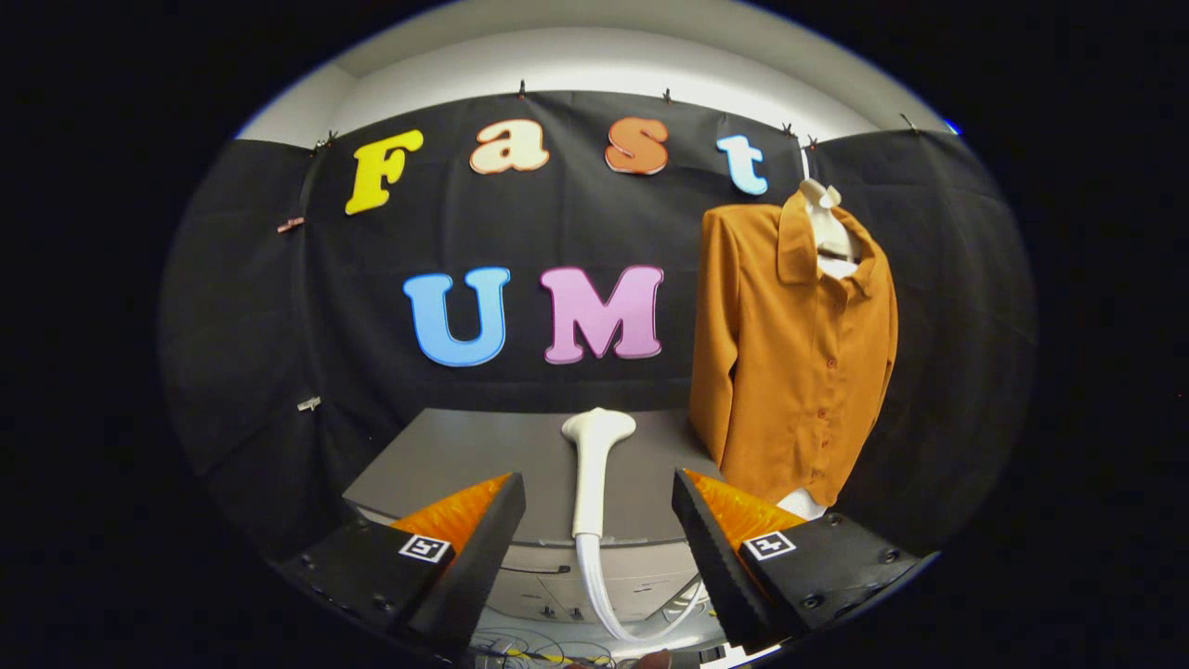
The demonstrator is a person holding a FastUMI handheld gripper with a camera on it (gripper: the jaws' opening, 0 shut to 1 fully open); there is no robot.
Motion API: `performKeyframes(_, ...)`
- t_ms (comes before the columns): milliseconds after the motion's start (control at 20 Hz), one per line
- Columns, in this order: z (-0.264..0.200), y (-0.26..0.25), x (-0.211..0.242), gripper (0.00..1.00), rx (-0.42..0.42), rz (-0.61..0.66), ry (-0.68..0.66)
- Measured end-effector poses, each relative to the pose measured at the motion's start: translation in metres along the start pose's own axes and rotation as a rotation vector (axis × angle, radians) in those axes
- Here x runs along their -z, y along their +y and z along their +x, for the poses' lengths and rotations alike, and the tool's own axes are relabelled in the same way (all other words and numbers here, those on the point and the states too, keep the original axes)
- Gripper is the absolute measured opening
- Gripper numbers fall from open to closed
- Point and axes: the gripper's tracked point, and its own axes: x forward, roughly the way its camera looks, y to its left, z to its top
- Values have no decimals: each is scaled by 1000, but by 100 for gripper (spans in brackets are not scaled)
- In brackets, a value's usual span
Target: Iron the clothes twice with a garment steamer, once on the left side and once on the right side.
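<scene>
Gripper view has my tongs (599,520) wide apart, holding nothing. The steamer head (593,465) lies between them on the bench (446,455), head toward the far edge; the shirt (794,353) hangs probably just past the right corner. I'd close squarely on the handle, mid-length.

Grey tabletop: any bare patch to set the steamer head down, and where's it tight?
Bare: table surface left of the steamer head, ahead of the open gripper. Tight: right of the head, where the orange shirt hangs at the table's edge.
</scene>
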Motion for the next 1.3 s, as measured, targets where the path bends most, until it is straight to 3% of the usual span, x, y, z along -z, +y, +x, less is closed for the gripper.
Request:
performKeyframes(250,71,2,54,99,-4,9,203)
performKeyframes(500,119,12,86,99,-1,-16,298)
performKeyframes(650,136,21,95,77,-3,-42,329)
performKeyframes(700,144,22,107,77,1,-72,355)
performKeyframes(750,135,15,108,65,26,-122,384)
performKeyframes(850,151,12,108,41,2,-54,359)
performKeyframes(950,147,14,106,30,-30,-27,348)
performKeyframes(1050,145,17,103,24,-36,-8,336)
performKeyframes(1300,125,20,72,24,-60,10,230)
